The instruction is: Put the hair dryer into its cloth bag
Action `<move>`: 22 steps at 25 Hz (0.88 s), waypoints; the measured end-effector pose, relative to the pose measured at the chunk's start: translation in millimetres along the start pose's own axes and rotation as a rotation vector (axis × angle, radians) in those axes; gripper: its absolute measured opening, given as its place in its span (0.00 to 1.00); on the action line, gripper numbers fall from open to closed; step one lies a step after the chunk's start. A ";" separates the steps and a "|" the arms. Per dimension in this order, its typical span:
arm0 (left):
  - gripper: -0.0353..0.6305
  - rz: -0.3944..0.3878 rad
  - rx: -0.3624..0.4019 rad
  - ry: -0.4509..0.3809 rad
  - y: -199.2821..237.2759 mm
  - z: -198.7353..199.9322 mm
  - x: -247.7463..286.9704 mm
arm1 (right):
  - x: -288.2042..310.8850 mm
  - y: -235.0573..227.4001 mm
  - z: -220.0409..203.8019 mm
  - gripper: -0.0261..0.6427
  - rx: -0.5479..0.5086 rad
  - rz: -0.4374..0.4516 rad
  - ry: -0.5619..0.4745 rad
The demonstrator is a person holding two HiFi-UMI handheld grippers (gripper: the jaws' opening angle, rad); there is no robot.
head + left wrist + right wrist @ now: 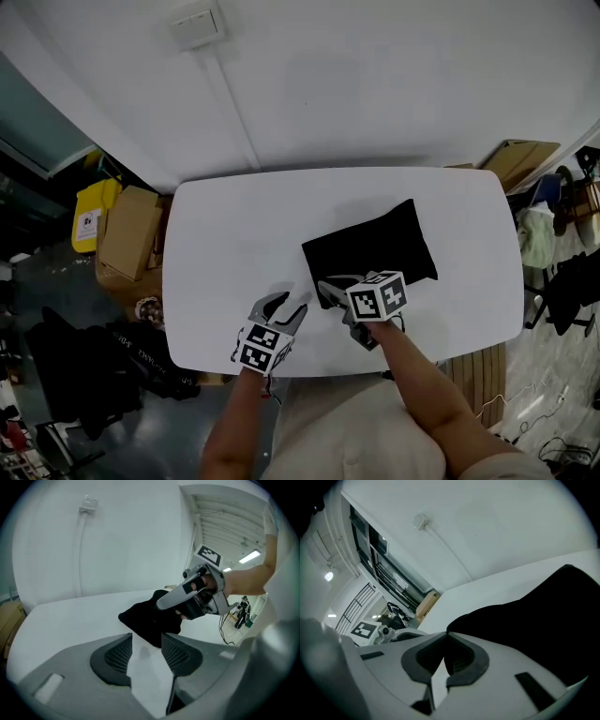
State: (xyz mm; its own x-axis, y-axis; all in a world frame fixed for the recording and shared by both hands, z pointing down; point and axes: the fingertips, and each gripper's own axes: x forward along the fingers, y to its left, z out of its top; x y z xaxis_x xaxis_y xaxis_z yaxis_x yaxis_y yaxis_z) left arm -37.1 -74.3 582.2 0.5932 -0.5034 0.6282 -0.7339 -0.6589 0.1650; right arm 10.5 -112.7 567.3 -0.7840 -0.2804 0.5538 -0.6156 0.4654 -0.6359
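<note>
Surface: white rounded table (pixel 225 225) against a white wall (pixel 375 75)
Bag: black cloth bag (pixel 375 246) lies on it, right of centre
Left gripper (pixel 286 305): jaws apart, empty, over bare tabletop
Right gripper (pixel 325 287): jaws together at the bag's near corner

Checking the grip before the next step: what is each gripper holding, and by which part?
The right gripper pinches the black cloth bag by its near corner edge; the left gripper is open, nothing between its jaws.
</note>
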 end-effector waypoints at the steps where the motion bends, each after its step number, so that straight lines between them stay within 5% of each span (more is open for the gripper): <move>1: 0.34 0.003 -0.008 -0.008 -0.7 0.0 -3.0 | 1.8 -1.8 -3.4 0.07 -0.021 -0.014 0.002; 4: 0.34 0.006 -0.030 -0.032 -2.8 1.4 -11.7 | 8.2 -6.6 -12.8 0.08 -0.096 -0.056 0.013; 6: 0.34 0.007 -0.032 -0.043 -5.9 2.7 -17.3 | 12.2 -8.6 -20.2 0.21 -0.136 -0.076 0.028; 9: 0.34 0.009 -0.031 -0.060 -11.4 4.7 -25.9 | 12.7 -9.5 -27.6 0.27 -0.220 -0.120 0.041; 13: 0.34 0.012 -0.030 -0.084 -18.3 7.4 -36.8 | 1.9 -5.0 -28.0 0.27 -0.310 -0.165 0.022; 22: 0.33 -0.002 -0.043 -0.204 -37.0 34.3 -67.0 | -54.8 31.1 -13.9 0.26 -0.314 -0.144 -0.147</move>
State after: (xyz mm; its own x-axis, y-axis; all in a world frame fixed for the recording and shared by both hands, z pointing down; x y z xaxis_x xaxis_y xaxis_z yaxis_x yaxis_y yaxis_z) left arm -38.4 -35.4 507.9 0.6461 -0.6080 0.4615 -0.7437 -0.6376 0.2011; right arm 35.5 -71.2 524.7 -0.7079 -0.4691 0.5280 -0.6844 0.6404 -0.3486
